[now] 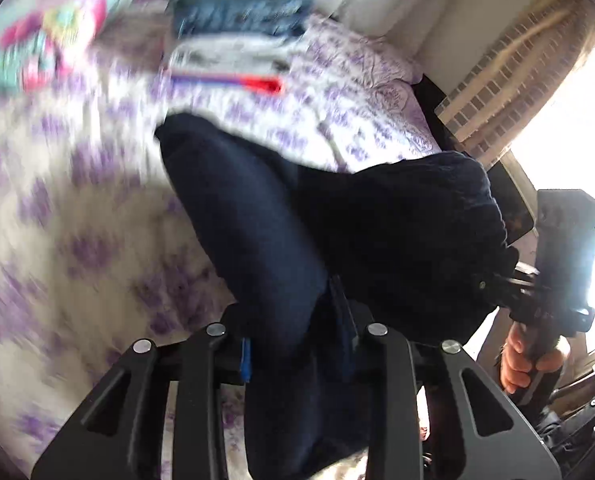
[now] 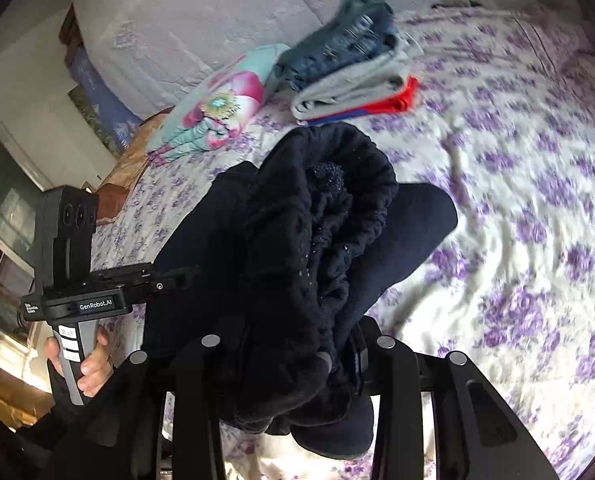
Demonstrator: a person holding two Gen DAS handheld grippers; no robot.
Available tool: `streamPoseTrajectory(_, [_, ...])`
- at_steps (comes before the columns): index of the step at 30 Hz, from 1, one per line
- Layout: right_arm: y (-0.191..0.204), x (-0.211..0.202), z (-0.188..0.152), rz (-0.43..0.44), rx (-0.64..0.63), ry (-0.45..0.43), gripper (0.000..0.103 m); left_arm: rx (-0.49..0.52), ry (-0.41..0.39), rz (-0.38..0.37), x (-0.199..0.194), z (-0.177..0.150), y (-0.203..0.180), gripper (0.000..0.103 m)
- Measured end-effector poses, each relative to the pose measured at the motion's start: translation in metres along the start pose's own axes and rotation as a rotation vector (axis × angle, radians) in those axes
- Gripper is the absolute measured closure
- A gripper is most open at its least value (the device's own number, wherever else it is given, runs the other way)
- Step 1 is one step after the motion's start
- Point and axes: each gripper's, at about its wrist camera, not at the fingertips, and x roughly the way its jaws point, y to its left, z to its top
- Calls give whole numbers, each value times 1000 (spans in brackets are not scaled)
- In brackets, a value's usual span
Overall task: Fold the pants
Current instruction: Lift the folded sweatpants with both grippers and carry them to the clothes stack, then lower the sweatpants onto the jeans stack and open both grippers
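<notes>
The dark navy pants (image 1: pixel 265 224) hang in the air above the bed, held by both grippers. My left gripper (image 1: pixel 297 356) is shut on the pants fabric at the bottom of the left wrist view. My right gripper (image 2: pixel 337 360) is shut on the gathered elastic waistband of the pants (image 2: pixel 329 216). A leg of the pants trails down to the right over the bedspread. In the left wrist view the right gripper (image 1: pixel 509 280) shows at the right edge, clamped on the waistband. In the right wrist view the left gripper (image 2: pixel 185 276) shows at the left, gripping the fabric.
The bed carries a white bedspread with purple flowers (image 2: pixel 517 208). A stack of folded clothes (image 2: pixel 349 64) in blue, grey and red lies at the far side, next to a folded turquoise and pink blanket (image 2: pixel 221 104). A bright window (image 1: pixel 569 120) is at the right.
</notes>
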Motion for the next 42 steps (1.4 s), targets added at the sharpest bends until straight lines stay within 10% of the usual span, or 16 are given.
streamPoseTrajectory(11, [-12, -2, 308, -29, -36, -152, 66, 16, -195, 149, -63, 289, 7, 74])
streamPoseTrajectory(18, [-86, 94, 433, -191, -19, -123, 66, -149, -167, 199, 31, 438, 85, 70])
streamPoseTrajectory(23, [-170, 178, 426, -302, 74, -79, 49, -281, -17, 266, 152, 428, 170, 49])
streamPoseTrajectory(27, [-184, 168, 421, -201, 118, -123, 45, -277, -102, 201, 149, 421, 179, 42])
streamPoseTrajectory(30, [-172, 165, 419, -253, 108, -128, 22, -257, -96, 257, 141, 423, 175, 37])
streamPoseTrajectory(42, [-135, 149, 409, -263, 111, -52, 21, -169, -85, 363, 118, 404, 151, 20])
